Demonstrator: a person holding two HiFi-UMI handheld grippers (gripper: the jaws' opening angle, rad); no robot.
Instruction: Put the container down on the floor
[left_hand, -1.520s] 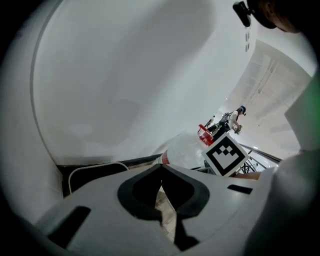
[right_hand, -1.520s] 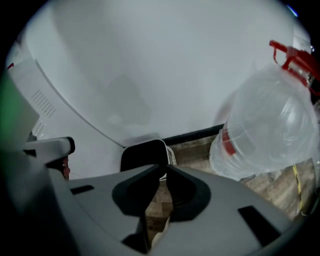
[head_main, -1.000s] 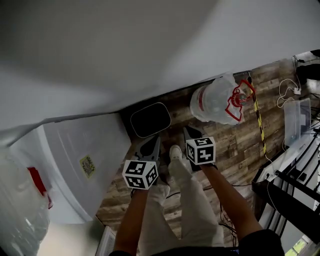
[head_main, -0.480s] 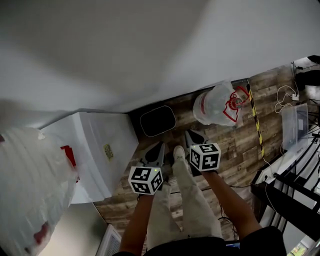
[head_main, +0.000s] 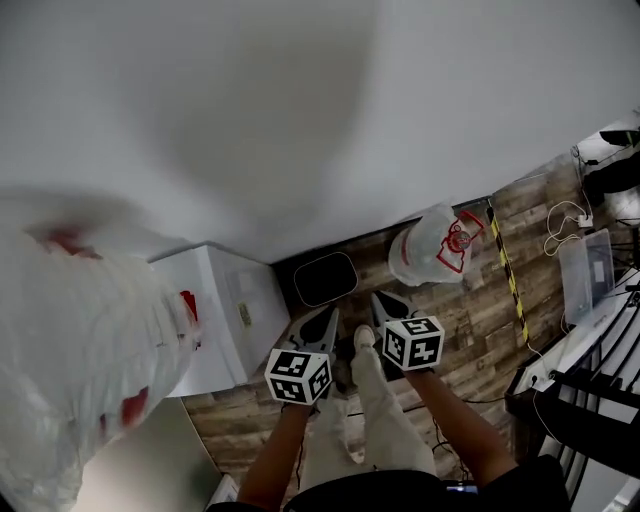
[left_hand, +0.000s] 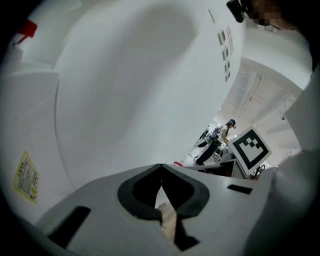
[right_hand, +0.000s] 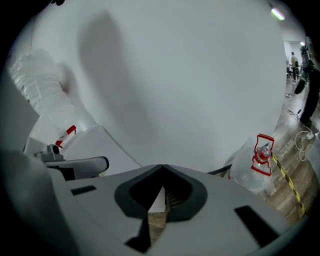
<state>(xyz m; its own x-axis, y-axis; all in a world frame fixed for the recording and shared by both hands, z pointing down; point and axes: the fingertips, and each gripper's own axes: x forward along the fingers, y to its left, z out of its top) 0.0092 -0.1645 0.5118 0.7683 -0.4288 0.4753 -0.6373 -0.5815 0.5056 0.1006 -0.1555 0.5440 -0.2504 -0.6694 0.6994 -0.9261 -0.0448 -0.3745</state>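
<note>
A clear water jug (head_main: 432, 245) with a red handle stands on the wood floor against the white wall; the right gripper view shows the same jug (right_hand: 256, 162) at the right. Below it my right gripper (head_main: 384, 300) and left gripper (head_main: 322, 322) hang side by side over the person's legs and shoe, both shut and holding nothing. In their own views the left gripper (left_hand: 161, 165) and the right gripper (right_hand: 162, 167) show tips that meet. A second clear jug (head_main: 85, 340) with red marks fills the head view's left, on a white appliance (head_main: 228, 312).
A black oval object (head_main: 325, 278) lies on the floor by the wall. Yellow-black tape (head_main: 510, 275), cables (head_main: 562, 215), a clear plastic box (head_main: 590, 262) and a black rack (head_main: 590, 395) crowd the right side. People stand far off (left_hand: 227, 129).
The head view has swung, bringing the left jug in large at the left. Both grippers stay shut and side by side; the floor jug has not moved.
</note>
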